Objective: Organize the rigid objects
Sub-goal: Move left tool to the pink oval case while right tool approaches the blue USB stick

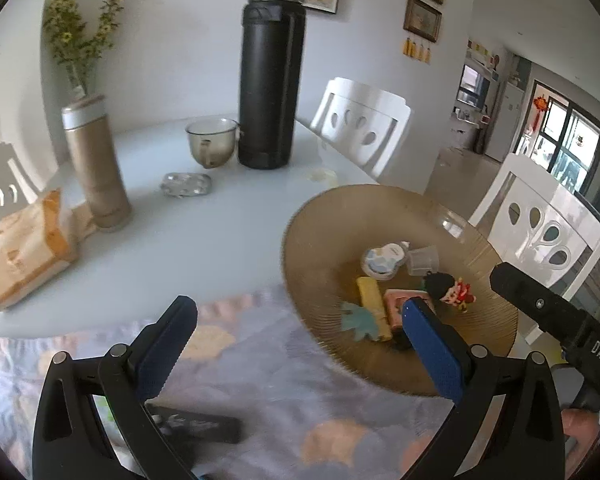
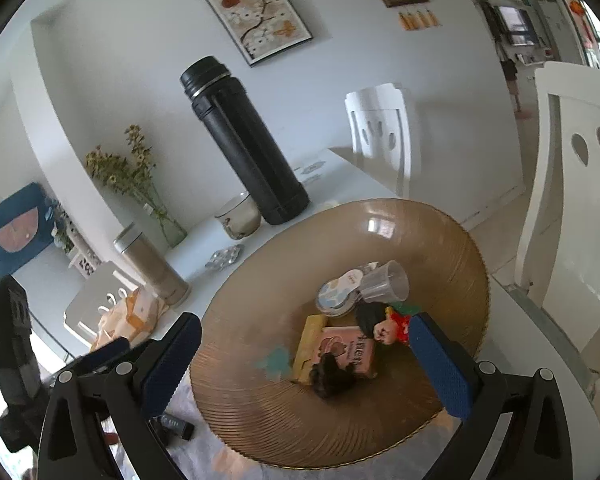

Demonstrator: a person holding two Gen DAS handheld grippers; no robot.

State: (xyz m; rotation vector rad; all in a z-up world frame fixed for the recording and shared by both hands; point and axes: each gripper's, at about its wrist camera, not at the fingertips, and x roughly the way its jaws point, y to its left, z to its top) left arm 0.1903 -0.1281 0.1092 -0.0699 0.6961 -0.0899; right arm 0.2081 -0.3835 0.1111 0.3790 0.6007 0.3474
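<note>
Two grippers are up in front of you, and both have their jaws spread wide with nothing between them. Your left gripper hovers over the patterned cloth at the near edge of the tabletop, its right finger overlapping the near-left rim of the amber ribbed dish. Your right gripper hangs above that same dish, looking down into it.

Inside the dish you have the small things gathered near the middle: a round white lidded case, a clear plastic cup lying on its side just right of it, a yellow bar, a pink box touching the bar, a teal leaf-shaped piece at the left, a dark-haired doll figure in red against the pink box, and a dark fuzzy item at the near side, too blurred to name.

On the cloth, near and left of the dish, a flat black stick-shaped object lies outside it.

Farther back on the tabletop stand a tall black flask, a smoky glass mug just left of it, a foil blister pack, a tan bottle with a white cap, and an orange-and-white packet at the far left.
</note>
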